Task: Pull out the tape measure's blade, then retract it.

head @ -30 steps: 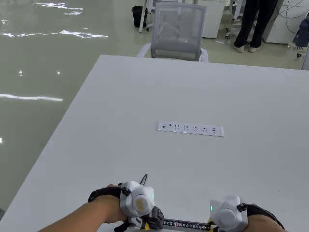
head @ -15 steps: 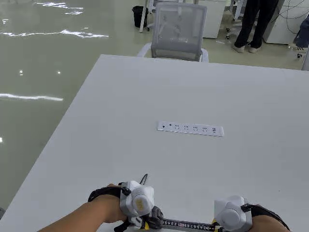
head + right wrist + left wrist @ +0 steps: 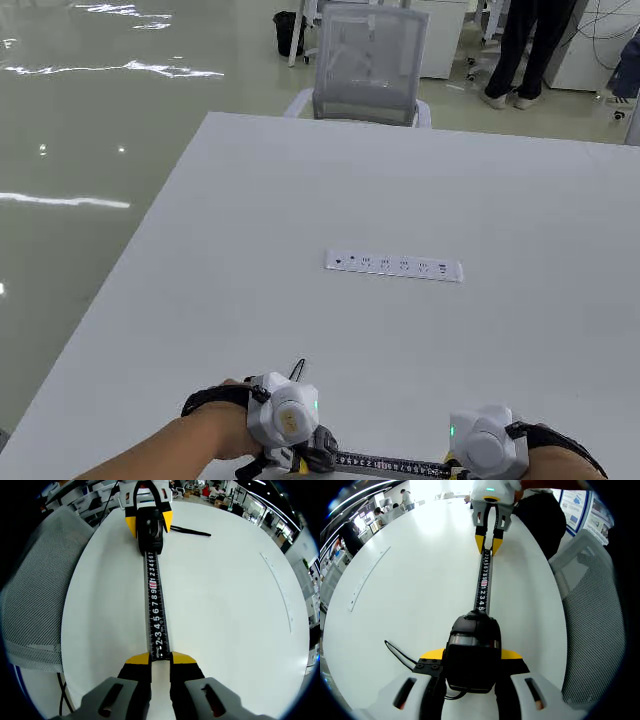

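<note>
White worktop (image 3: 250, 250), plain and matte, viewed from its near edge. A white power strip (image 3: 394, 266) lies flat near the middle of the surface, well apart from a thin black cord (image 3: 192, 531) that trails loosely on the surface close to the near edge
</note>
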### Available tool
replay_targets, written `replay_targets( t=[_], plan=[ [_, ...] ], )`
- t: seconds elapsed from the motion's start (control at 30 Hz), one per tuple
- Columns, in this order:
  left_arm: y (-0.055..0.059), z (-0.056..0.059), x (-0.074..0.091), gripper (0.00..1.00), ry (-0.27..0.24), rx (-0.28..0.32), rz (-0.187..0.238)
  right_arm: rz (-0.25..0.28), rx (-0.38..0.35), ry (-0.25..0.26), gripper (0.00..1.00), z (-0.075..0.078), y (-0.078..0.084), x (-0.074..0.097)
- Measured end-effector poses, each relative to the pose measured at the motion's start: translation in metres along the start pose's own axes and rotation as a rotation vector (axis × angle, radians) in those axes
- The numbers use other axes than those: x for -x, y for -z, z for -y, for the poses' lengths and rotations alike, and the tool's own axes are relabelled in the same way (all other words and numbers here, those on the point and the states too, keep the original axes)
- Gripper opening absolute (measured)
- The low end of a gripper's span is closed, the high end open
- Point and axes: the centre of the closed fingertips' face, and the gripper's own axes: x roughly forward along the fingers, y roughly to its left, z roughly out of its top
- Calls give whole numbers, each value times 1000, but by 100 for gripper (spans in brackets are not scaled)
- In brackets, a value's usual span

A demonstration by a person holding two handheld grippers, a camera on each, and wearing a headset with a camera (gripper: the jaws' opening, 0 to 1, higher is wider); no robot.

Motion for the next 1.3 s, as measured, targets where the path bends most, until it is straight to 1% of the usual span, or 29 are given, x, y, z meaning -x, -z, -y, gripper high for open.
replay_targets(
  t=[0.4,0.63,0.8,1.0,1.3],
  plan=[
    [0,0,0,33,-1,0,-2,-10,11,2,11,0,9,2],
    [-1,1,0,33,0,1,-1,-14,5,0,11,0,11,5],
    [-2,1,0,33,1,1,0,-20,15,1,11,0,14,5],
    [-1,0,0,33,1,0,-2,-19,0,3,11,1,18,5],
    [-1,1,0,33,1,0,-3,-31,-3,6,11,1,25,8]
  ],
)
